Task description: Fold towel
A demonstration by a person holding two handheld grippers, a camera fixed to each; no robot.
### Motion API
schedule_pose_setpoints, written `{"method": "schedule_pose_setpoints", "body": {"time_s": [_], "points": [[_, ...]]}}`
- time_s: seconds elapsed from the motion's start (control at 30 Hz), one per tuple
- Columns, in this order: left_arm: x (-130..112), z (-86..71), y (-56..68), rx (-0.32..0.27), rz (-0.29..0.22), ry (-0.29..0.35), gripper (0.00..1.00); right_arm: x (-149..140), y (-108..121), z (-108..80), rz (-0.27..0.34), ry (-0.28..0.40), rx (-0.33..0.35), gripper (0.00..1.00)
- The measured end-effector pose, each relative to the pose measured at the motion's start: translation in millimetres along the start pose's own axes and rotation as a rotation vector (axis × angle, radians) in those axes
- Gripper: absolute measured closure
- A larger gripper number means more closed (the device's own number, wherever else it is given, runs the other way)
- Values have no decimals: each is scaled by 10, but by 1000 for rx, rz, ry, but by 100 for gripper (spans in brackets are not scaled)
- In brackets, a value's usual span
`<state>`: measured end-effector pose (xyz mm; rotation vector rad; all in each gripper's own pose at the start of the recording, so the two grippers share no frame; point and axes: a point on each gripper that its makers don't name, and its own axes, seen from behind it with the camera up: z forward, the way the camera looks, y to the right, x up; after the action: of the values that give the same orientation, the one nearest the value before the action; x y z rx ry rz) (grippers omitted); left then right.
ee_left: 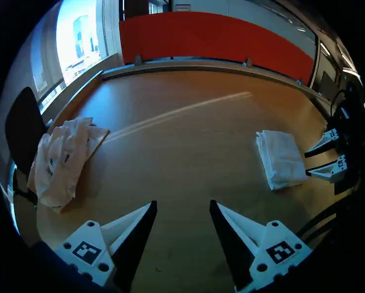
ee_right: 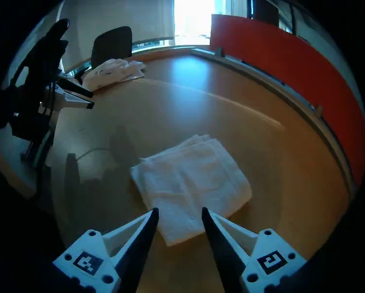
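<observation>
1. Right gripper (ee_right: 180,210): fingers moderately apart, nothing gripped; tips at the near edge of the folded towel (ee_right: 192,185); whether they touch the cloth cannot be told.
2. Folded towel: white, compact rectangle, layered edges visible along one side; lies flat on the wooden table (ee_right: 280,161); seen from the left gripper view, the right gripper's fingers sit just beside the towel's edge.
3. Left gripper (ee_left: 183,202): fingers wide apart, empty; over bare tabletop, well apart from the folded towel; from its camera the towel lies ahead & to the right.
4. Pile of white cloths (ee_left: 62,156): crumpled, not folded; far across the table from the folded towel, at the table's edge; no gripper near it.
5. Black chair (ee_left: 23,129): just beside the pile, on the side away from the folded towel; off the table.
6. Red partition (ee_left: 206,36): upright along the table's far edge, beyond the folded towel.
7. Window (ee_left: 79,39): bright, farthest from the folded towel, past the pile & chair; detail beyond the glass too washed out to report.
</observation>
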<state>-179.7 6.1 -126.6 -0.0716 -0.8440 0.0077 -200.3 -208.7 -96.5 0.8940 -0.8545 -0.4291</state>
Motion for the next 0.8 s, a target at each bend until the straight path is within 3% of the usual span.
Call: {"method": "schedule_pose_setpoints", "body": {"time_s": [0.8], "points": [[-24,2,45,-6,4,-3,21,-523,-56,35,56,-63,-28,28]]}}
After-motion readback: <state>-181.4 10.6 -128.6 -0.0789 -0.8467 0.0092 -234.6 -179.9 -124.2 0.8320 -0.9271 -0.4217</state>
